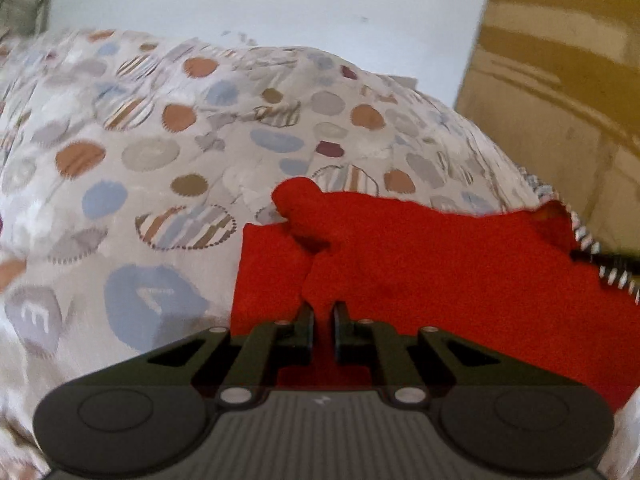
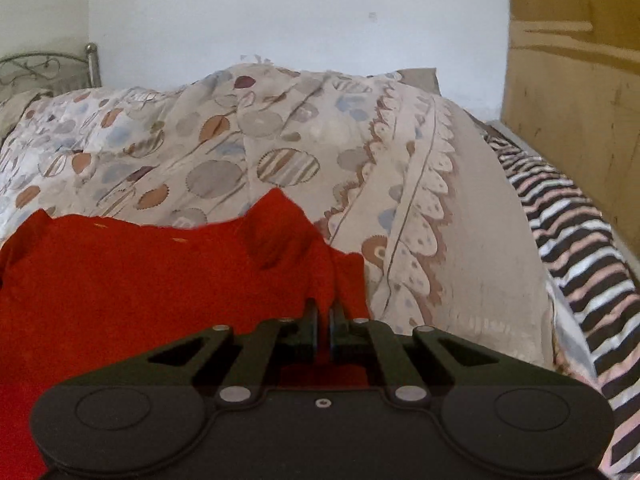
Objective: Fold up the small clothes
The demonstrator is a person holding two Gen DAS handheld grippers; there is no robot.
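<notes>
Left gripper (image 1: pixel 323 309) has its jaws pinched nearly together on a fold of the red garment (image 1: pixel 420 264), the cloth bunching up right at the fingertips and rising into a little hump just past them. Right gripper (image 2: pixel 324 307) is the same deal: jaws clamped tight with a ridge of the red garment (image 2: pixel 140 280) squeezed between the tips. So each one has hold of its own side of the same piece. From the left view the red cloth spreads out to the right of the fingers; from the right view it spreads out to the left. It's all sitting on a bedspread (image 1: pixel 140 128) printed with circles. Past the bed edge on the right there's a striped blanket (image 2: pixel 576 232), with a white wall (image 2: pixel 300 12) behind.
</notes>
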